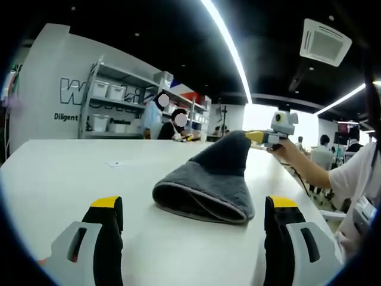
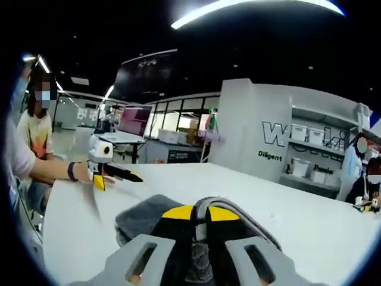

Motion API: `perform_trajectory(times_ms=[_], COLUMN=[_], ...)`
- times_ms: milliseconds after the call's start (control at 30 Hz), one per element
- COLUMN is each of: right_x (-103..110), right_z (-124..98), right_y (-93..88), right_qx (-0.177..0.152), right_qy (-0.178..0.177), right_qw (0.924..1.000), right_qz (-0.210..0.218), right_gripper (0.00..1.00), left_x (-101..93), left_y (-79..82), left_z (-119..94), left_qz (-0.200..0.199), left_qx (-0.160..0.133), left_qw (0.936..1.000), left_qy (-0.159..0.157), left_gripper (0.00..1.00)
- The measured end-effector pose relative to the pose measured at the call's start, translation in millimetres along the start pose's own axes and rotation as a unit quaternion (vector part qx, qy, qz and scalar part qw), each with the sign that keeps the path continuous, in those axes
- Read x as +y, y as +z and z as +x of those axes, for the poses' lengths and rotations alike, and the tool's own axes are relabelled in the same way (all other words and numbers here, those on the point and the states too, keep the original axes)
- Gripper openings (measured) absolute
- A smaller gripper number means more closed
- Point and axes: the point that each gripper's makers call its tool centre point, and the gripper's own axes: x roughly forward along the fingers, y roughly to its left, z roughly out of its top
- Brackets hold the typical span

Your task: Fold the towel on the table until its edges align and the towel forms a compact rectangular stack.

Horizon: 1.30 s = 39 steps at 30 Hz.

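Item: grey towel (image 1: 205, 189), heaped on white table (image 1: 71, 173), one corner lifted. My right gripper (image 2: 199, 217) clamped on that corner, hem between jaws. My left gripper (image 1: 193, 208) wide open, empty, hovers just short of near folded edge, which lies straight ahead, crosswise.

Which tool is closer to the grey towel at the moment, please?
The right tool is closer: it is shut on the towel's lifted edge. The left tool is open, hanging short of the towel above the table, not touching it.
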Motion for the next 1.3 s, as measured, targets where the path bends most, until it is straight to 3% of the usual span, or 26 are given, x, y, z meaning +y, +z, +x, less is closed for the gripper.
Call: perform_trajectory(times_ms=[567, 1300], right_x=[13, 36], right_z=[6, 20], right_y=[2.0, -3.1], right_qx=[0.003, 0.019], right_qy=[0.013, 0.034], right_qw=[0.9997, 0.996], right_qz=[-0.022, -0.08], right_gripper=[0.03, 0.03], left_x=[0.6, 1.6], left_y=[-3.1, -4.4], left_z=[0, 0], left_qz=[0.001, 0.002], left_qx=[0.006, 0.009], left_qw=[1.0, 1.0], left_qy=[0.0, 0.001], left_gripper=[0.97, 0.97])
